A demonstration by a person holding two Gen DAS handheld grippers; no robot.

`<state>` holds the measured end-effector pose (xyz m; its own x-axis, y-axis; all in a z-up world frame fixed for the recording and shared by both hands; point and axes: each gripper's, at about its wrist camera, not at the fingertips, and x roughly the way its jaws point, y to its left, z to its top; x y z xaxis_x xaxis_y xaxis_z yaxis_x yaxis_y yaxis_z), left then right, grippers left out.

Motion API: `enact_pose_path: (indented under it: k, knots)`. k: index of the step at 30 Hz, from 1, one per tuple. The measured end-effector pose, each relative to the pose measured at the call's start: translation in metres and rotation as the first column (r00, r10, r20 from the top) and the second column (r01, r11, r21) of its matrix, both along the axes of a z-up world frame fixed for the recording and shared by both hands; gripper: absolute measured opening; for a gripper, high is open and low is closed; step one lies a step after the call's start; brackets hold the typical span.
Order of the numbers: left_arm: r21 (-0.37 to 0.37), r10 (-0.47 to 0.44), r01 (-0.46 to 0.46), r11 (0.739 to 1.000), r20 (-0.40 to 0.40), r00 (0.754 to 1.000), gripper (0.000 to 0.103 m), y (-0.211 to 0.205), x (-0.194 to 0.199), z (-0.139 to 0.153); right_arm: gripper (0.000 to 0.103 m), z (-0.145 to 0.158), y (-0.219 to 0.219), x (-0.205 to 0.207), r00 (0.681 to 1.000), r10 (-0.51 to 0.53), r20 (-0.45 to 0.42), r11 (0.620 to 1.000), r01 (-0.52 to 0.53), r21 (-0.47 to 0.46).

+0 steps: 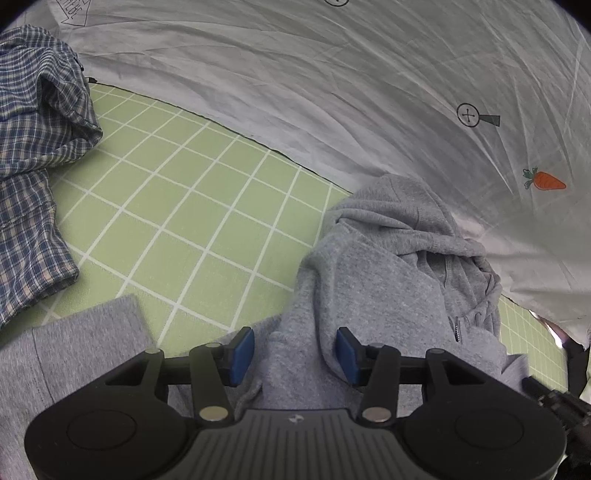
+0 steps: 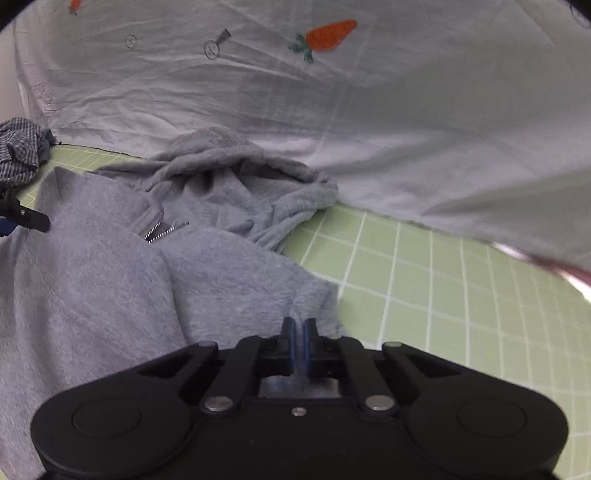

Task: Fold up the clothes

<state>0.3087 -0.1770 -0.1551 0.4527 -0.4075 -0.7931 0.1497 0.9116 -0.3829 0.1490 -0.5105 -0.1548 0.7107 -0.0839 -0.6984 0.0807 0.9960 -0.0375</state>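
A grey zip hoodie (image 1: 391, 273) lies rumpled on the green grid mat (image 1: 192, 206), its hood bunched toward the white sheet. My left gripper (image 1: 295, 356) is open, its blue pads (image 1: 242, 354) straddling a raised ridge of the grey fabric without closing on it. In the right wrist view the same hoodie (image 2: 110, 280) spreads to the left, zipper (image 2: 159, 230) showing near the collar. My right gripper (image 2: 298, 341) is shut on a fold of the hoodie's edge, cloth pinched between its blue pads. The left gripper's tip (image 2: 22, 218) pokes in at the far left.
A blue plaid shirt (image 1: 33, 155) lies crumpled at the mat's left, seen small in the right wrist view as a plaid shirt (image 2: 20, 149). A white sheet with carrot prints (image 2: 330, 35) hangs behind the mat. Bare green mat (image 2: 461, 295) lies right of the hoodie.
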Motion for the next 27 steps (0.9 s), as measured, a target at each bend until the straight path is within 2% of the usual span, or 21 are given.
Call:
enact_pose_path:
  k: [2, 4, 6, 8, 9, 11, 12, 13, 16, 17, 18, 19, 20, 21, 22, 24, 27]
  knots:
    - [-0.005, 0.002, -0.002, 1.0, -0.002, 1.0, 0.05, 0.002, 0.001, 0.0, 0.003, 0.007, -0.024, -0.01, 0.992, -0.111, 0.055, 0.987, 0.103, 0.122]
    - [-0.021, 0.004, -0.004, 1.0, -0.007, 1.0, 0.055, 0.003, 0.002, -0.001, 0.003, 0.005, -0.051, -0.016, 0.968, -0.246, 0.056, 0.947, 0.228, 0.224]
    - [-0.027, 0.012, -0.012, 1.0, 0.0, 1.0, 0.058, 0.002, 0.003, 0.001, 0.0, 0.003, -0.079, -0.022, 0.925, -0.377, 0.042, 0.881, 0.344, 0.323]
    - [-0.021, 0.016, -0.016, 1.0, 0.014, 1.0, 0.06, -0.001, 0.003, 0.005, 0.005, 0.0, -0.107, -0.028, 0.867, -0.499, 0.015, 0.791, 0.448, 0.416]
    - [-0.025, 0.01, -0.009, 1.0, 0.032, 0.999, 0.062, -0.002, 0.003, 0.008, 0.009, -0.001, -0.11, -0.029, 0.864, -0.503, 0.001, 0.782, 0.454, 0.427]
    - [-0.032, 0.001, 0.001, 0.999, 0.058, 0.998, 0.063, -0.004, 0.005, 0.012, 0.042, -0.002, -0.106, -0.028, 0.884, -0.468, 0.002, 0.794, 0.419, 0.44]
    - [-0.034, -0.002, 0.004, 0.999, 0.067, 0.998, 0.063, -0.006, 0.007, 0.013, 0.048, -0.002, -0.103, -0.027, 0.894, -0.449, 0.003, 0.8, 0.4, 0.446]
    - [-0.033, -0.002, 0.004, 0.999, 0.07, 0.998, 0.063, -0.008, 0.01, 0.013, 0.052, -0.003, -0.101, -0.026, 0.903, -0.429, 0.005, 0.806, 0.381, 0.453]
    - [-0.043, -0.003, 0.006, 0.999, 0.072, 0.997, 0.061, -0.017, 0.019, 0.011, 0.055, -0.01, -0.089, -0.015, 0.929, -0.37, -0.021, 0.823, 0.339, 0.456]
    - [-0.046, -0.002, 0.005, 0.999, 0.07, 0.998, 0.057, -0.02, 0.021, 0.01, 0.055, -0.014, -0.085, -0.009, 0.936, -0.35, -0.036, 0.829, 0.327, 0.454]
    - [-0.044, -0.003, 0.006, 0.999, 0.063, 0.998, 0.038, -0.024, 0.023, 0.011, 0.055, -0.017, -0.08, -0.003, 0.943, -0.329, -0.052, 0.834, 0.316, 0.452]
    - [-0.042, -0.004, 0.006, 0.999, 0.057, 0.998, 0.026, -0.027, 0.025, 0.011, 0.055, -0.021, -0.076, 0.002, 0.949, -0.309, -0.067, 0.839, 0.305, 0.451]
    - [-0.024, -0.004, 0.006, 1.0, 0.052, 0.999, 0.007, -0.03, 0.026, 0.012, 0.041, -0.022, -0.073, 0.005, 0.951, -0.301, -0.073, 0.843, 0.301, 0.446]
    - [-0.011, -0.005, 0.006, 1.0, 0.056, 0.998, 0.007, -0.031, 0.024, 0.015, 0.025, -0.022, -0.07, 0.008, 0.952, -0.295, -0.077, 0.846, 0.298, 0.441]
    - [-0.005, 0.003, -0.002, 1.0, 0.067, 0.998, 0.007, -0.03, 0.02, 0.02, 0.004, -0.022, -0.068, 0.01, 0.954, -0.29, -0.081, 0.85, 0.295, 0.436]
    - [-0.03, 0.02, -0.018, 0.999, 0.092, 0.996, 0.006, -0.022, 0.003, 0.035, 0.003, -0.009, -0.068, -0.002, 0.957, -0.29, -0.019, 0.84, 0.264, 0.475]
    - [-0.098, 0.053, -0.041, 0.994, 0.118, 0.992, 0.006, -0.002, -0.034, 0.06, 0.003, 0.019, -0.07, -0.035, 0.942, -0.333, 0.048, 0.817, 0.263, 0.514]
